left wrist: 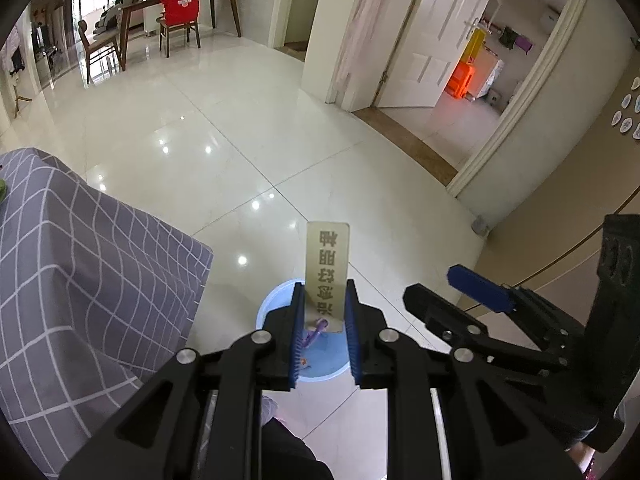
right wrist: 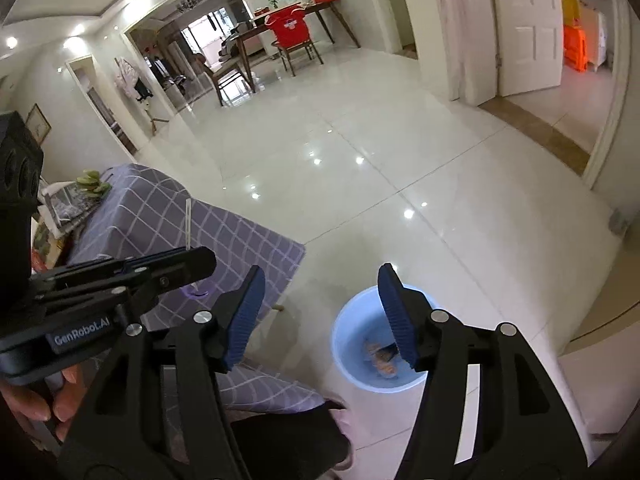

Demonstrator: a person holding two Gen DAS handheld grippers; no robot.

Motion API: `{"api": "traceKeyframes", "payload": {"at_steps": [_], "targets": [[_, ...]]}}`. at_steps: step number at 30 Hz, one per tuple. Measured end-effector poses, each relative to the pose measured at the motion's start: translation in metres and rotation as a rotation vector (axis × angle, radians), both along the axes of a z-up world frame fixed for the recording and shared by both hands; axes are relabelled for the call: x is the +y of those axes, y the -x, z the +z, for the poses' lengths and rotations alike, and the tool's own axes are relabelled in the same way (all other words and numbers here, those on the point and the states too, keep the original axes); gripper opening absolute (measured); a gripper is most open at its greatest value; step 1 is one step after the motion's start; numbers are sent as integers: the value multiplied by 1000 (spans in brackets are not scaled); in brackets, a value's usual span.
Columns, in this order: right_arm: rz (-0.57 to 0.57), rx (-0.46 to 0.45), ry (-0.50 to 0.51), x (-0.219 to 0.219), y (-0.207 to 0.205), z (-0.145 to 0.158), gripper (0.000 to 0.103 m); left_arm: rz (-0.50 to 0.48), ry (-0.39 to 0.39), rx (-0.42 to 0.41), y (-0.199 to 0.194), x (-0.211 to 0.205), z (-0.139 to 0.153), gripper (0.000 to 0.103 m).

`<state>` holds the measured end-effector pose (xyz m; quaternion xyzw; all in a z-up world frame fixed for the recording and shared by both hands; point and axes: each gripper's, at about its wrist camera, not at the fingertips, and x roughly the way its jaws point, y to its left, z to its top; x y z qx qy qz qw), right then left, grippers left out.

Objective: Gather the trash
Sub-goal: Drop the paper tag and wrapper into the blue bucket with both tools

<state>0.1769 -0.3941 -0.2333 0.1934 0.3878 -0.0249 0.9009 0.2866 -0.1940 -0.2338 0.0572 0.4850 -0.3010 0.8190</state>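
Note:
My left gripper (left wrist: pixel 323 292) is shut on a flat tan packet (left wrist: pixel 327 264) with dark printed characters, held upright above a light blue bin (left wrist: pixel 272 300) on the floor. Purple and orange scraps lie inside the bin. In the right wrist view the same bin (right wrist: pixel 352 320) stands on the tiles with orange wrappers (right wrist: pixel 382 356) at its bottom. My right gripper (right wrist: pixel 320 276) is open and empty, above the bin's left rim. The left gripper also shows in the right wrist view (right wrist: pixel 192 264), edge-on with the thin packet (right wrist: pixel 187 224) sticking up.
A table with a grey checked cloth (left wrist: pixel 80 264) stands left of the bin; it also shows in the right wrist view (right wrist: pixel 224 236), with green fruit (right wrist: pixel 93 183) on it. White tiled floor (left wrist: pixel 240 132) stretches ahead. Open doorways are at the right.

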Motion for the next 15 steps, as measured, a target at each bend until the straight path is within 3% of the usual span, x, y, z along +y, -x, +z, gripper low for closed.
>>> {"api": "traceKeyframes", "payload": {"at_steps": [15], "targets": [[-187,-127,-32,-42,35,18,65,-81,-34,7,-1,-42,-13,20]]}}
